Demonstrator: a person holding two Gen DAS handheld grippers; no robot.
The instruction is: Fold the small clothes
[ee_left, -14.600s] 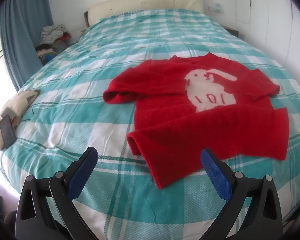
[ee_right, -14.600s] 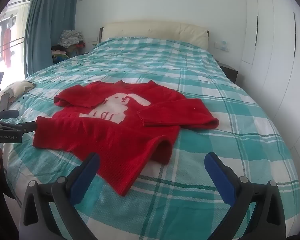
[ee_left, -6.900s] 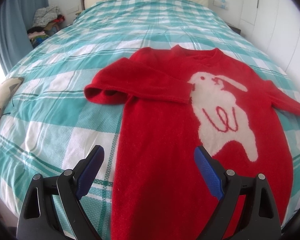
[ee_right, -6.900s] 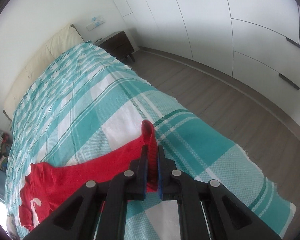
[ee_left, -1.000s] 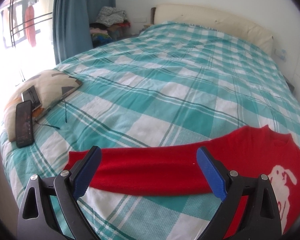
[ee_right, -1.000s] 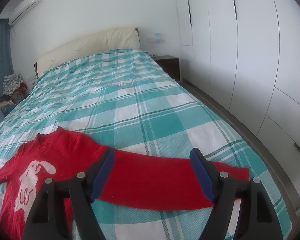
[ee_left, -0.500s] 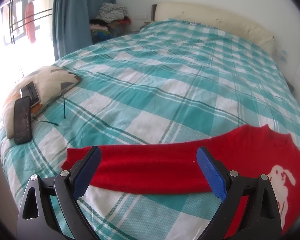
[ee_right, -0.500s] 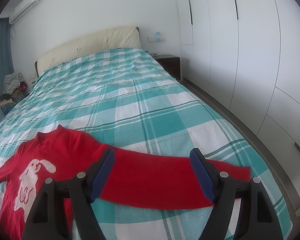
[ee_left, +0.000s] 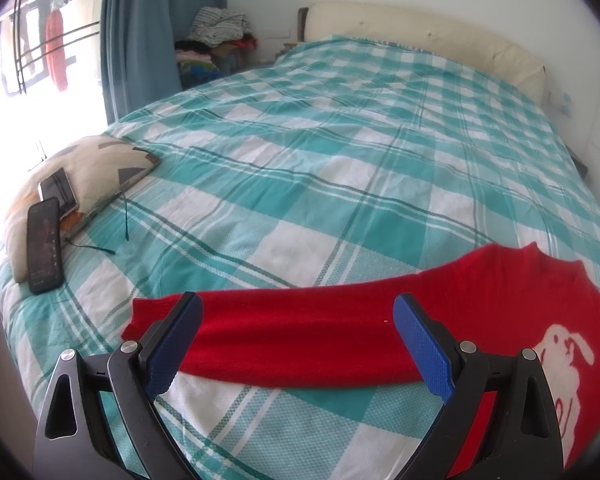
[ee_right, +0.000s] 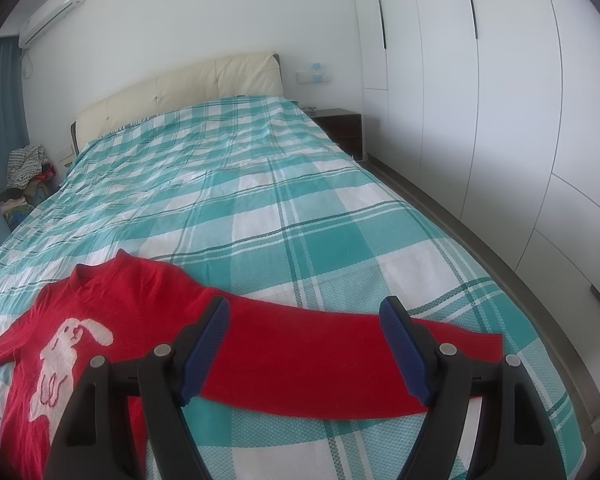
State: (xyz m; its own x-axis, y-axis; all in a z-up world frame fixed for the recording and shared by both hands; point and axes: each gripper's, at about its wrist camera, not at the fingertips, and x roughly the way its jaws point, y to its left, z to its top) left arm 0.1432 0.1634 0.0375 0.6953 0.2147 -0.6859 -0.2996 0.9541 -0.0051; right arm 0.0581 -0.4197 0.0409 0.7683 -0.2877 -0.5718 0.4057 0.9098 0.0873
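Observation:
A red sweater with a white rabbit [ee_left: 556, 352] lies flat on the teal checked bed [ee_left: 340, 152], both sleeves spread out sideways. My left gripper [ee_left: 296, 344] is open and empty, hovering over the left sleeve [ee_left: 284, 340]. My right gripper [ee_right: 304, 344] is open and empty, hovering over the right sleeve [ee_right: 312, 360]. The rabbit and sweater body show in the right wrist view [ee_right: 68, 344] at the lower left.
A patterned cushion [ee_left: 80, 176] with two phones [ee_left: 44, 244] lies at the bed's left edge. A blue curtain [ee_left: 140, 36] and a clothes pile [ee_left: 220, 28] stand at the back left. White wardrobes [ee_right: 500, 100] and a nightstand [ee_right: 340, 128] line the right side.
Both grippers have stayed open over the spread sleeves. The left view has shifted slightly, otherwise little has moved.

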